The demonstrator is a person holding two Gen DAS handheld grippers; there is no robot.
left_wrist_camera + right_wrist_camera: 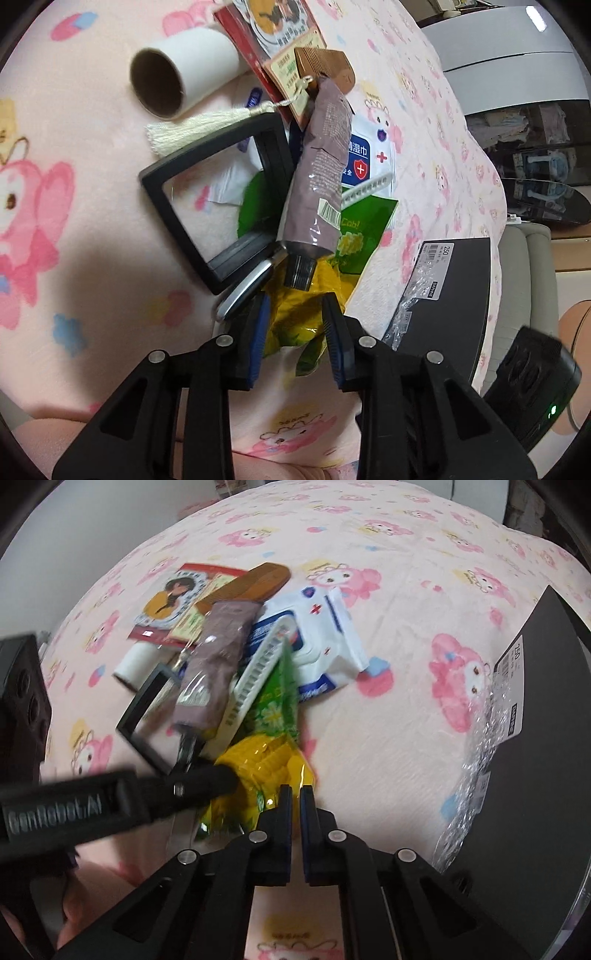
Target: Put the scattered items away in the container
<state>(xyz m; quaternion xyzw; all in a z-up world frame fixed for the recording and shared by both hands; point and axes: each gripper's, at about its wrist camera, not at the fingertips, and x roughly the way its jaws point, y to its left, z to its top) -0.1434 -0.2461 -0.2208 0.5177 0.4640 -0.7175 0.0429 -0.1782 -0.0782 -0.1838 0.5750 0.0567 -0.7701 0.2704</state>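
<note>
Pile of clutter on the pink cartoon-print blanket (388, 738), all heaped together: mauve tube (321, 173) lying across a black square frame (177, 184), yellow-green snack packet (295, 317) at the near end, wet-wipes pack (325, 642) and white comb (258, 664) behind, cardboard roll (166, 81) off to the side. The dark box (546, 738) — presumably the container — sits apart at the right, nothing visible inside from here. Left gripper (295, 325) has its jaws apart, straddling the snack packet; right gripper (295, 794) hangs just beside it, jaws nearly together, empty. Risk: the packet lies under the tube's black cap (299, 273), so a lift may drag the tube along, and crinkly film could slip from the pads.
</note>
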